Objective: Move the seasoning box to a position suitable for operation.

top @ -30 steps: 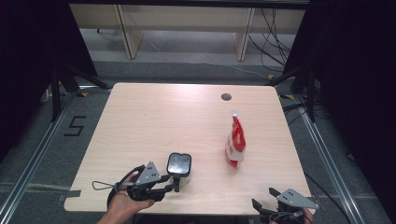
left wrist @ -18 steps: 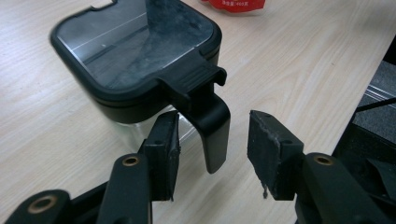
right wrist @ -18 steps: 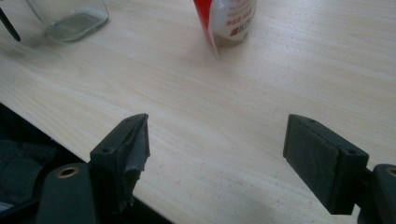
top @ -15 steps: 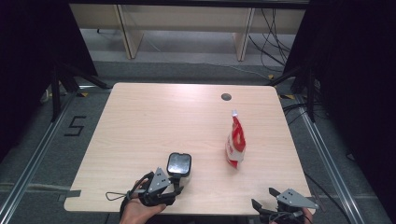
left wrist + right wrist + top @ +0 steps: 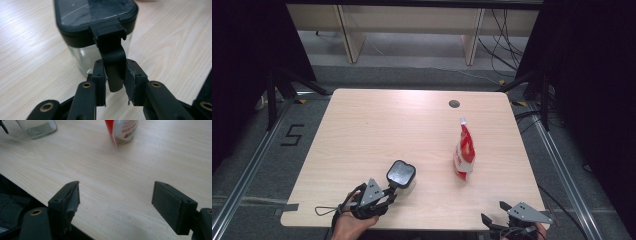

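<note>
Jaws of the left gripper (image 5: 114,86) had just been closing, and their pads pinched the black clasp tab (image 5: 113,60) that hung down from the dark lid (image 5: 95,15) of a clear glass jar (image 5: 400,175). That jar stood upright on the light wooden table (image 5: 377,130), near its front edge, just ahead of the left hand (image 5: 354,220). Well to the right, at the table's front corner, the right gripper (image 5: 116,202) hovered with its jaws spread wide and nothing between them. A red and white pouch (image 5: 463,152) stood upright beyond it, apart from the jar.
</note>
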A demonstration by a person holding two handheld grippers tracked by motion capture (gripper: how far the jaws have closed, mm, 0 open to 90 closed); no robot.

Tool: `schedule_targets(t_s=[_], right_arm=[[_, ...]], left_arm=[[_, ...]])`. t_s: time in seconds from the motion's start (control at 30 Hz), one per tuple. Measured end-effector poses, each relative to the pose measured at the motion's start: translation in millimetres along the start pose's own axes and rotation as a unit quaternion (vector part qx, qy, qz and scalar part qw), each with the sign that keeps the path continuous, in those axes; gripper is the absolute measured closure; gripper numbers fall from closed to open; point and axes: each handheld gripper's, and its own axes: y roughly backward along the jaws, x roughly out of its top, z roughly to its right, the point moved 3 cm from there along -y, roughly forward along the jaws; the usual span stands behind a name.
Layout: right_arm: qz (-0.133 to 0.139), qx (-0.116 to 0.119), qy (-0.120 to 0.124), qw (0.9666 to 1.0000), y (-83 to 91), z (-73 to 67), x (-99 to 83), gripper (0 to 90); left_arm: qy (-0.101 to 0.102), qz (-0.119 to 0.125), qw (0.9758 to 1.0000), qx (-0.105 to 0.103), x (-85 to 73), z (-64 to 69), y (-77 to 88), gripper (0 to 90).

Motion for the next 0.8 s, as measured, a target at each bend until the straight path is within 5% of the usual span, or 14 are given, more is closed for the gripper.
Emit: schedule_targets(t_s=[0.17, 0.2, 0.33, 0.4, 0.43, 0.63, 0.67, 0.7, 0.8], right_arm=[[0.001, 0.000, -0.002, 1.0000, -0.7, -0.7, -0.1, 23.6], [-0.002, 0.002, -0.004, 1.0000, 0.0, -0.8, -0.1, 23.6], [0.003, -0.001, 0.001, 1.0000, -0.5, -0.1, 0.0, 23.6], [0.003, -0.003, 0.004, 1.0000, -0.7, 0.1, -0.1, 23.6], [0.003, -0.003, 0.004, 1.0000, -0.7, 0.1, 0.0, 23.6], [-0.005, -0.001, -0.014, 0.9999, 0.1, -3.3, -0.6, 23.6], [-0.005, -0.001, -0.012, 0.9999, 0.1, -3.1, -0.7, 23.6], [0.001, -0.001, 0.002, 1.0000, -0.9, -0.4, -0.2, 23.6], [-0.005, 0.001, -0.012, 0.9999, 0.1, -2.8, -0.3, 23.6]], left_arm=[[0.006, 0.004, 0.9996, 0.026, -2.6, -17.5, 3.5, 70.8], [0.021, 0.005, 0.9992, 0.033, -3.6, -19.2, 3.1, 70.9], [0.015, 0.009, 0.9987, 0.049, -4.2, -29.2, 1.7, 71.9], [0.012, 0.007, 0.9986, 0.051, -4.2, -33.3, 1.4, 72.3], [0.031, 0.019, 0.9981, 0.050, -3.9, -32.2, -0.8, 72.5], [0.013, 0.013, 0.9988, 0.045, -3.7, -39.8, -1.9, 73.2], [-0.003, 0.016, 0.9989, 0.043, -3.2, -41.9, -1.9, 73.2], [-0.005, 0.019, 0.9991, 0.038, -3.7, -43.1, -2.6, 73.3], [-0.002, 0.024, 0.9990, 0.036, -2.8, -44.9, -4.7, 73.7]])
